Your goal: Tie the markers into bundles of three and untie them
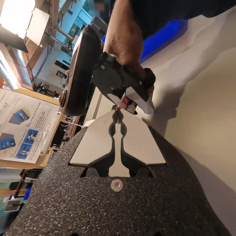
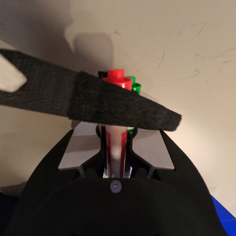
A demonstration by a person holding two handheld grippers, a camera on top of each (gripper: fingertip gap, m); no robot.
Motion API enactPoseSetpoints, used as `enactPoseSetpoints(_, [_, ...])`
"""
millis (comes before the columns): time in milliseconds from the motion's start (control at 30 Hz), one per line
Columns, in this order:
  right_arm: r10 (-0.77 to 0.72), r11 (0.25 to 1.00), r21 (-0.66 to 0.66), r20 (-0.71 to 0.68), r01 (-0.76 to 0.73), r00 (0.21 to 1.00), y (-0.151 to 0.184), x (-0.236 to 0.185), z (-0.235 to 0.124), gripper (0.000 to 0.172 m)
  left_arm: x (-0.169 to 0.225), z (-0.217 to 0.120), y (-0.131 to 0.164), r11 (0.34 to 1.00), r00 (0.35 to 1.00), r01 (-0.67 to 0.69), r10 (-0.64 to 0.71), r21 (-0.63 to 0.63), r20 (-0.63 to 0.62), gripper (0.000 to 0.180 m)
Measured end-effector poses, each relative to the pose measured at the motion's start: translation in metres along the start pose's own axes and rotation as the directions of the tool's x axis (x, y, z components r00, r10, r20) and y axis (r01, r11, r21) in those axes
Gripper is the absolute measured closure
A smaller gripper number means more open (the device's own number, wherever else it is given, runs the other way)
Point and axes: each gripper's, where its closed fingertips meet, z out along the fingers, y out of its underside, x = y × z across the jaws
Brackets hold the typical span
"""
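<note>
Markers, seen from the left wrist, sit clamped in the right gripper just beyond the left gripper, whose fingertips are pinched on the black strap's end. From the right wrist, the red marker runs lengthwise between the fingers, the hook-and-loop strap crossing its barrel toward the left side.

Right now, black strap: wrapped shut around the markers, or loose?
Loose: the strap stretches flat across the markers, its free end unattached.
</note>
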Motion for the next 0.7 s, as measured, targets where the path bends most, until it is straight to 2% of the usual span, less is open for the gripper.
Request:
enactPoseSetpoints(100, [0.000, 1.000, -0.004, 0.003, 0.000, 1.000, 0.000, 0.000, 0.002, 0.131, 0.011, 0.001, -0.005, 0.998, 0.998, -0.065, 0.065, 0.002, -0.011, 0.179])
enactPoseSetpoints(367, [-0.001, 1.000, -0.007, 0.010, 0.001, 1.000, 0.000, -0.001, 0.003, 0.131, 0.038, 0.003, -0.016, 0.991, 0.989, -0.127, 0.129, 0.029, -0.071, 0.178])
enactPoseSetpoints(700, [-0.003, 1.000, -0.004, 0.017, 0.003, 1.000, 0.001, -0.002, 0.003, 0.131, 0.056, 0.008, -0.011, 0.984, 0.976, -0.175, 0.176, 0.023, -0.131, 0.168])
